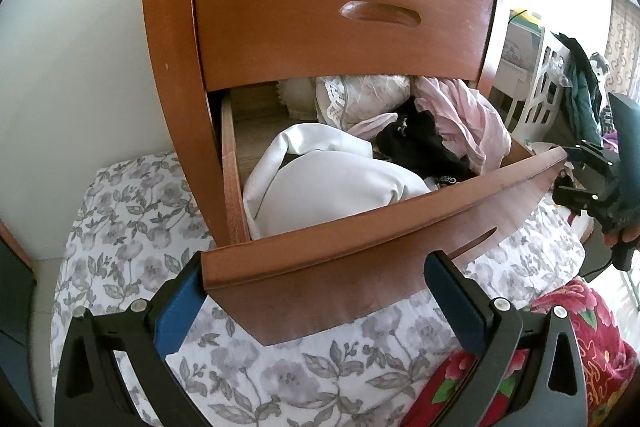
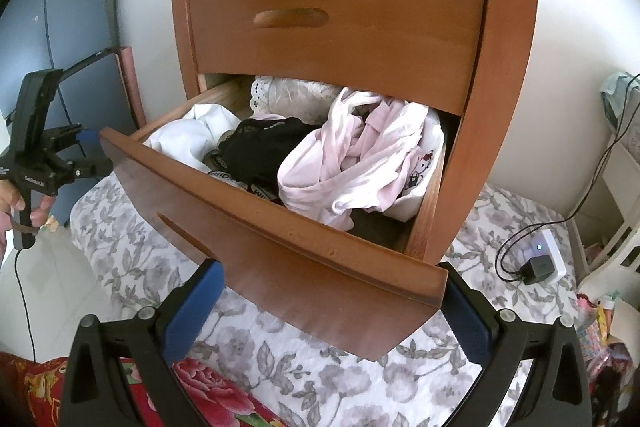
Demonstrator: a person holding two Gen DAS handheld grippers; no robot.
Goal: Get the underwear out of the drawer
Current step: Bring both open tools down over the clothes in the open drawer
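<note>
The lower drawer [image 1: 360, 247] [image 2: 280, 247] of a wooden nightstand stands pulled out over the bed. Inside lie a white garment [image 1: 320, 183] [image 2: 180, 135], black underwear [image 1: 420, 147] [image 2: 264, 143] with a printed waistband, a crumpled pink garment [image 1: 468, 123] [image 2: 352, 163] and a lace-edged white piece [image 1: 360, 95] [image 2: 292, 95] at the back. My left gripper [image 1: 316, 259] [image 2: 94, 151] is open in front of the drawer's left corner. My right gripper [image 2: 330, 267] [image 1: 564, 173] is open before the right corner. Neither holds anything.
The upper drawer [image 1: 340, 15] [image 2: 340, 23] is shut. A grey floral bedsheet [image 1: 132, 227] [image 2: 320, 367] and red flowered blanket [image 1: 560, 347] [image 2: 200, 387] lie below. A charger with cable [image 2: 538, 269] rests on the bed at right. A white chair [image 1: 536, 95] carries a dark jacket.
</note>
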